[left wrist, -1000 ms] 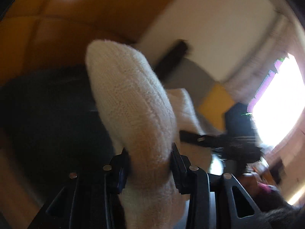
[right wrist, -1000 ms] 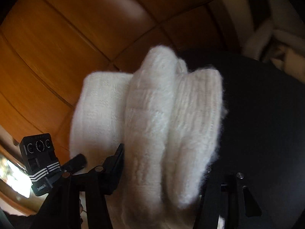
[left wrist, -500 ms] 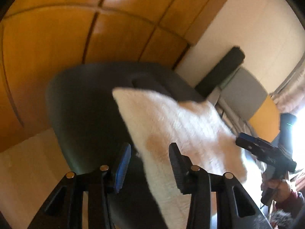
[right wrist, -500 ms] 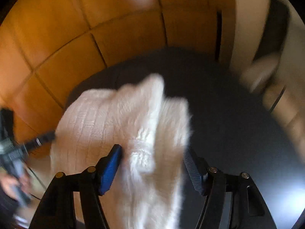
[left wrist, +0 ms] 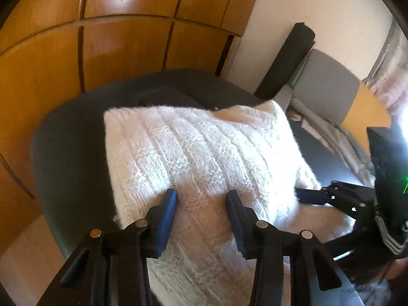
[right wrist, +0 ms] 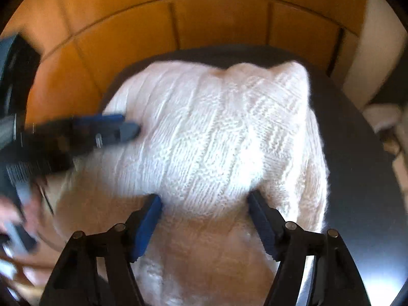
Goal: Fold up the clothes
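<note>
A white knitted sweater (left wrist: pixel 204 158) lies folded on a dark round table (left wrist: pixel 71 158). In the left wrist view my left gripper (left wrist: pixel 201 204) is open, its blue-padded jaws spread over the near edge of the sweater without pinching it. My right gripper shows at the right (left wrist: pixel 311 196). In the right wrist view the sweater (right wrist: pixel 216 132) fills the middle, and my right gripper (right wrist: pixel 204 209) is open over its near fold. The left gripper (right wrist: pixel 114 130) is blurred at the left, at the sweater's edge.
Orange wooden wardrobe doors (left wrist: pixel 102 38) stand close behind the table. A grey and yellow cushion (left wrist: pixel 331 89) and a dark roll (left wrist: pixel 288 56) lean on a cream wall at right. More pale clothes (right wrist: pixel 382 119) lie beyond the table's right rim (right wrist: pixel 357 153).
Both grippers held the sweater up a second ago. It has come down flat on the table, and both sets of jaws have opened and let go.
</note>
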### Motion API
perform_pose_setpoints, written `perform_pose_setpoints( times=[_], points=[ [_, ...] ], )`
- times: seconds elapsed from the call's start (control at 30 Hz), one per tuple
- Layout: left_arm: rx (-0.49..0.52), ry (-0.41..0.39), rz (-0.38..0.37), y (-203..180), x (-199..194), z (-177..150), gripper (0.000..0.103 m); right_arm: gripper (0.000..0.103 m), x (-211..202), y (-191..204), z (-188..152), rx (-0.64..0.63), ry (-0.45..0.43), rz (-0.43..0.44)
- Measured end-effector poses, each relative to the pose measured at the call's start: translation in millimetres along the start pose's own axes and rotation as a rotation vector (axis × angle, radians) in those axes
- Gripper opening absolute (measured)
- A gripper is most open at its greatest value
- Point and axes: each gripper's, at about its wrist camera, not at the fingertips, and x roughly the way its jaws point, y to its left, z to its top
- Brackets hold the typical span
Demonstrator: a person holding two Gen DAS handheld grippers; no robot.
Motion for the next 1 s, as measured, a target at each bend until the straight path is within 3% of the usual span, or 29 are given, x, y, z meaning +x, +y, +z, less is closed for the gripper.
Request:
perform_pose_setpoints(
  times=[0.17,0.33,0.47,0.53,0.63,0.7,0.77,0.87,1.0],
  points=[
    [0.003,0.004,0.06,-6.1,12.0,12.1,0.042,0.076,4.9,17.4,8.0,0.057,-0.001,-0.057],
    [-0.048,-0.025,0.139,-6.8,-40.3,8.5,0.042,0.077,-2.6,40.8,10.7,0.107,0.005,-0.137],
    [-0.068,-0.097,0.26,-19.2,-87.6,-4.5,0.043,0.079,-46.7,58.0,8.2,0.16,-0.058,-0.164],
    [-0.098,-0.097,0.291,-22.0,-111.2,-14.5,0.043,0.092,-73.1,69.0,6.5,0.177,-0.108,-0.193],
    [-0.102,-0.115,0.332,-29.5,-146.8,-24.9,0.043,0.103,-114.5,99.4,2.5,0.182,-0.199,-0.227],
    [-0.09,-0.166,0.358,-32.9,-176.3,-32.9,0.043,0.103,-142.9,106.2,-9.4,0.166,-0.257,-0.256],
    [-0.078,-0.214,0.383,-35.7,-205.4,-40.5,0.043,0.103,-149.5,106.5,-20.6,0.18,-0.258,-0.25],
    [-0.006,-0.241,0.367,-49.9,-239.8,-49.7,0.04,0.103,-173.6,115.8,-36.3,0.228,-0.259,-0.258],
    [0.199,-0.284,0.413,-76.3,-278.9,-61.6,0.033,0.103,-199.3,133.7,-46.9,0.207,-0.312,-0.345]
  ],
)
